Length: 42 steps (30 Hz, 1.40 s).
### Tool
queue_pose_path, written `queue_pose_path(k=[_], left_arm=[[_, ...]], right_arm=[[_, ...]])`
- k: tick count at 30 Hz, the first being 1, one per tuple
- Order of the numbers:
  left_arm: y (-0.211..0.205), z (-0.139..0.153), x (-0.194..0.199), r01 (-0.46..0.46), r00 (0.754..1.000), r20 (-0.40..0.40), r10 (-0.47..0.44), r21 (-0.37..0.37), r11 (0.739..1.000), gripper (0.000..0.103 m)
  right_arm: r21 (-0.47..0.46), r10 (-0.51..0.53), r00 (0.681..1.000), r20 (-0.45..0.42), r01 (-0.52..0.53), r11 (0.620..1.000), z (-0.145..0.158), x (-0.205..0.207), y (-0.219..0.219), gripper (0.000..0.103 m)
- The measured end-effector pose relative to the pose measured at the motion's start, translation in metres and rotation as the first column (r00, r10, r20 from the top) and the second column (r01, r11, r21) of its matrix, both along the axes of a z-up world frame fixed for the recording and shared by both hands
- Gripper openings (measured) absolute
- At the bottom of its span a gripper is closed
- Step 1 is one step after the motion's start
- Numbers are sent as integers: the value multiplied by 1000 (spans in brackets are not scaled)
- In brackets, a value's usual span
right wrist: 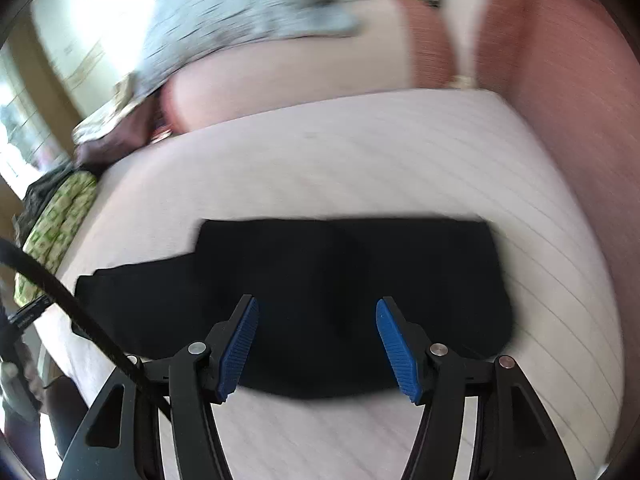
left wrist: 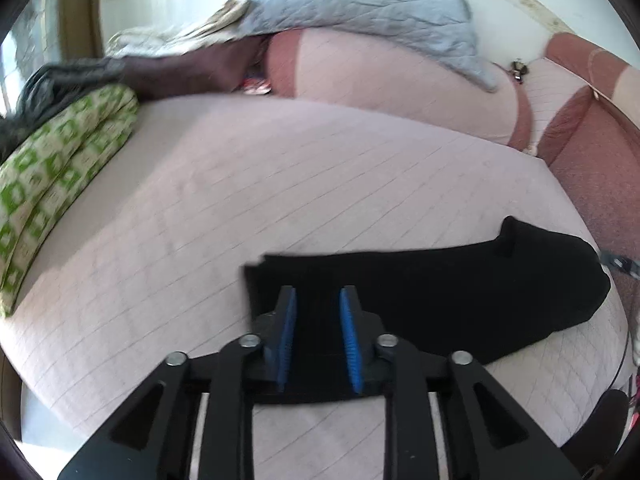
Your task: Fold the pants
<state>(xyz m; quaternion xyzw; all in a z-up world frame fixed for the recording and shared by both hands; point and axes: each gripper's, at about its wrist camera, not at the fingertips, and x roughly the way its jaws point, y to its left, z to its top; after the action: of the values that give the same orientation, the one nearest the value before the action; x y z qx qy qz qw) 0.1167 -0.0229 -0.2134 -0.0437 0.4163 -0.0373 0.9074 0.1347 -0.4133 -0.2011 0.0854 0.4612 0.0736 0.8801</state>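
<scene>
We are looking down over a pale quilted mattress (left wrist: pixel 280 184) that is filling most of both views, its stitched lines running across the cover. Behind it a reddish-brown upholstered frame (left wrist: pixel 592 168) is curving along the right side, and a pink-and-rust cushion (left wrist: pixel 400 80) is lying at the far end. A grey-blue quilted blanket (left wrist: pixel 360 8) is draping over that cushion, and a dark brown cloth (left wrist: pixel 180 72) is trailing out from under it toward the left. At the left edge a green-and-cream patterned bundle (left wrist: pixel 60 168) is resting along the side of the mattress. The black pants (right wrist: pixel 340 288) are lying on the near part of the mattress in a compact, roughly rectangular heap, with a thinner flap sticking out toward the left in the right wrist view; folds within the black cloth are too dark for us to read. The right gripper (right wrist: pixel 318 346) is hanging over the near edge of the pants with its blue pads (right wrist: pixel 396 352) standing wide apart and nothing caught between them. The left gripper (left wrist: pixel 318 328) is hovering over the left end of the pants (left wrist: pixel 460 288); its pads (left wrist: pixel 350 332) are sitting close together with a narrow gap, and we are seeing only black cloth behind that gap, so we cannot tell whether any fabric is pinched. Both views are blurring somewhat. A black cable (right wrist: pixel 80 312) is crossing the lower left of the right wrist view.
</scene>
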Motion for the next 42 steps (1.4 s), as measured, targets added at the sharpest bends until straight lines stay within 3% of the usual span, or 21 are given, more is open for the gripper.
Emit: queue_pose_path(k=[6, 13, 15, 17, 20, 22, 25, 34, 36, 38, 40, 42], left_arm=[[-26, -23, 25, 49, 998, 38, -50, 34, 998, 29], [-16, -44, 18, 66, 997, 47, -65, -34, 997, 31], [-13, -45, 15, 77, 996, 56, -75, -51, 996, 31], [-11, -45, 13, 81, 995, 70, -77, -58, 995, 35], [-9, -43, 10, 82, 993, 93, -76, -61, 995, 40], [-6, -41, 11, 81, 992, 103, -74, -65, 995, 42], [0, -43, 14, 63, 994, 98, -55, -79, 995, 47], [27, -65, 37, 16, 1000, -16, -18, -143, 990, 49], [19, -71, 40, 27, 999, -37, -31, -99, 995, 52], [4, -73, 37, 65, 998, -23, -66, -8, 998, 63], [-11, -76, 34, 89, 996, -12, -88, 86, 992, 68], [-17, -76, 33, 84, 996, 3, -85, 142, 986, 70]], right_arm=[[-73, 92, 994, -65, -97, 993, -16, 70, 93, 66], [-264, 16, 975, -220, -75, 962, -48, 112, 141, 66], [-306, -9, 965, -263, -74, 949, -59, 114, 143, 54], [-304, -22, 951, -307, -76, 950, -68, 114, 144, 24], [-303, -33, 952, -304, -63, 951, -64, 110, 146, 8], [-335, -37, 958, -285, -64, 940, -58, 112, 153, 7], [-349, -48, 959, -280, -55, 935, -56, 121, 157, 7], [-350, -87, 952, -293, -22, 937, -70, 163, 164, 7], [-329, -61, 945, -320, -51, 943, -78, 167, 168, 18], [-283, -1, 950, -311, -92, 955, -76, 163, 169, 47], [-222, 27, 961, -276, -91, 971, -64, 153, 164, 56], [-149, 24, 979, -200, -55, 987, -43, 138, 151, 57]])
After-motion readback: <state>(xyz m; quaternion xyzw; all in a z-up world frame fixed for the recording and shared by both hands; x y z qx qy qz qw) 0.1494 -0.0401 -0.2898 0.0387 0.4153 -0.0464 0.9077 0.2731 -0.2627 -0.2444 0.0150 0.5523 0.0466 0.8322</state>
